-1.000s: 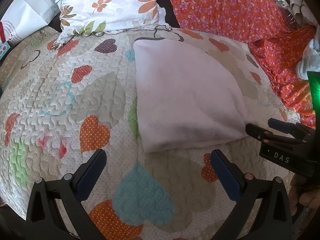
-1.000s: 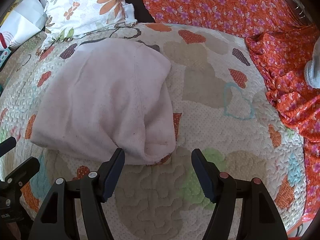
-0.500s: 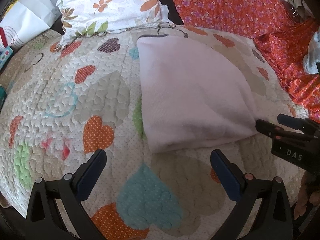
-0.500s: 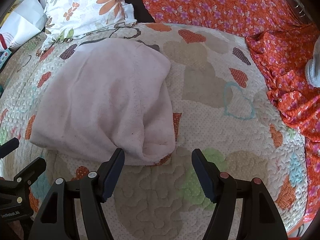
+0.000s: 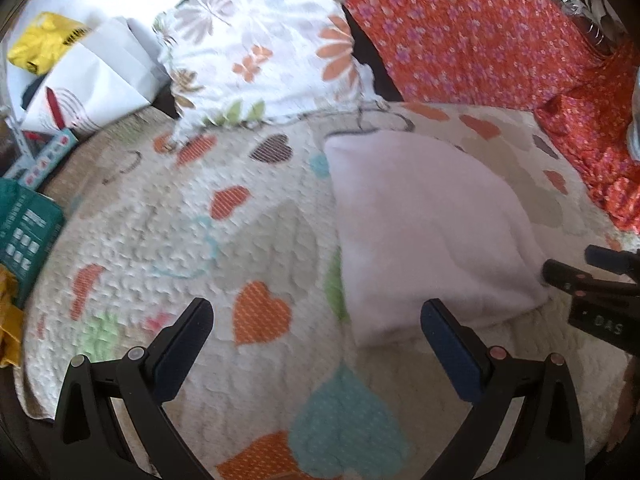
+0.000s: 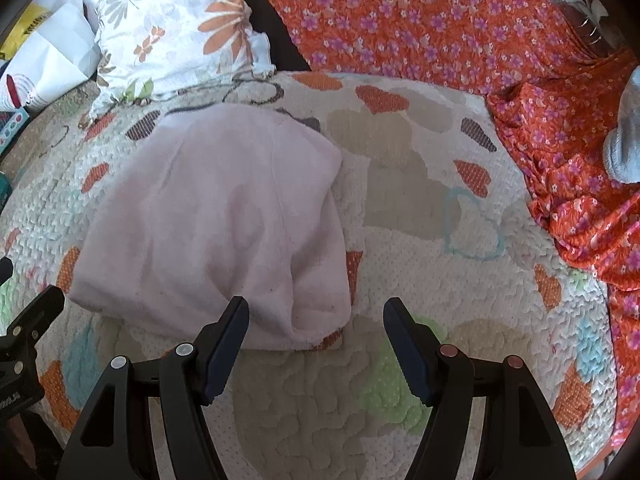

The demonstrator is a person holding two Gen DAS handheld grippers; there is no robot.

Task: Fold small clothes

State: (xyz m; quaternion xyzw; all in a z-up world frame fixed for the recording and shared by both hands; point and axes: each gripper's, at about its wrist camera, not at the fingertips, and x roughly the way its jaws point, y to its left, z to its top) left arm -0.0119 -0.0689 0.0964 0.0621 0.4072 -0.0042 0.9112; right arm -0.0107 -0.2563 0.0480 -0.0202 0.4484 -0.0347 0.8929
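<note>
Pink garment (image 6: pixel 216 220) lies folded into a compact pad on the quilt (image 6: pixel 400 208); my left gripper (image 5: pixel 316 344) and right gripper (image 6: pixel 316 340) hover spread, empty; folding seems nearly complete.

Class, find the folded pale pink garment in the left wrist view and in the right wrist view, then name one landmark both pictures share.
Left wrist view: pale pink garment right of centre, on the heart-print quilt.
Right wrist view: pale pink garment left of centre, just beyond the right gripper.
Shared landmark: floral pillow, upper left in both.
</note>
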